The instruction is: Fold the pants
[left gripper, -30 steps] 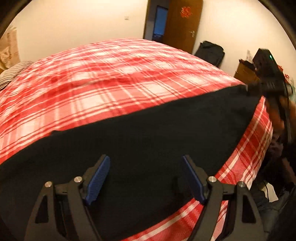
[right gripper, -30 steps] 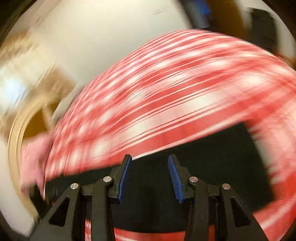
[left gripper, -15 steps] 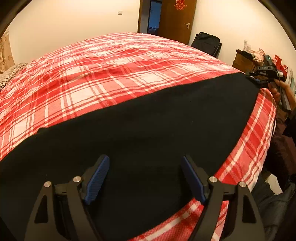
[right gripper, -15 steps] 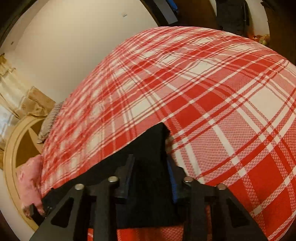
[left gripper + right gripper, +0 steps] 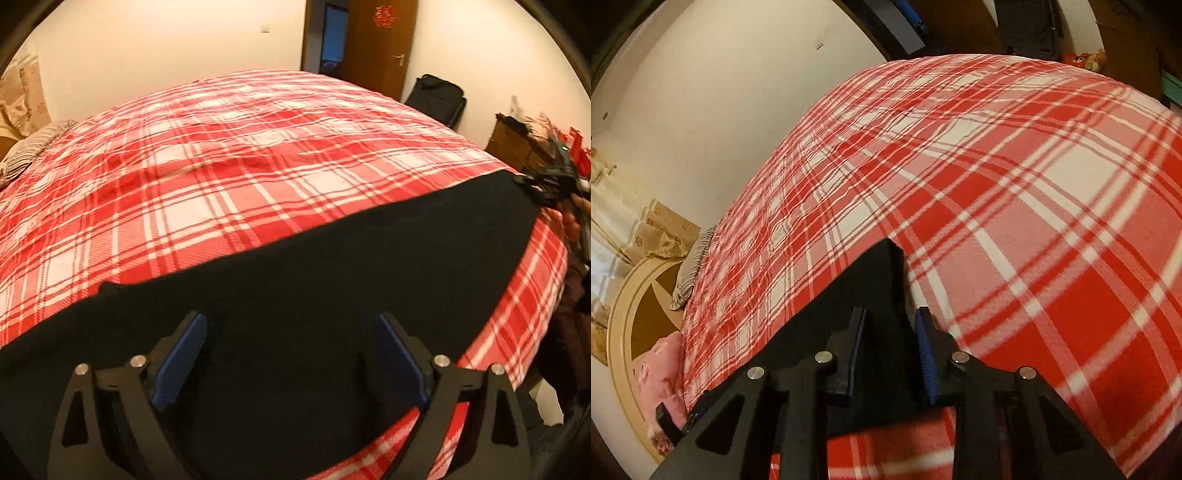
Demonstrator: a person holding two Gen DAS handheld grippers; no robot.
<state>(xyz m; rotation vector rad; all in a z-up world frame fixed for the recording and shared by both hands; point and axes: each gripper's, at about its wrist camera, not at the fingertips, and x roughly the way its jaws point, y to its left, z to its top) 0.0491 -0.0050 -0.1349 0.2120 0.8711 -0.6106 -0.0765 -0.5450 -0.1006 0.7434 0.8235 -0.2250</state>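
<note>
Black pants (image 5: 332, 277) lie spread in a long band across the near side of a bed with a red and white plaid cover (image 5: 221, 166). My left gripper (image 5: 288, 321) hovers over their near part with its jaws opening wide; cloth lies under the gap and the pads do not press it. My right gripper (image 5: 890, 314) is shut on a corner of the pants (image 5: 871, 280), with black cloth filling the gap between its blue pads. From the left wrist, the right gripper (image 5: 543, 184) shows at the pants' far right corner.
A person's hand (image 5: 572, 221) holds the right gripper at the bed's right edge. A brown door (image 5: 380, 44), a black bag (image 5: 436, 99) and a wooden cabinet (image 5: 513, 140) stand beyond the bed. A striped pillow (image 5: 33, 147) and a pink cloth (image 5: 661, 373) lie near the headboard (image 5: 624, 314).
My right gripper swung over to the pants' corner and its jaws narrowed onto the cloth. The left gripper's jaws spread a little wider over the pants.
</note>
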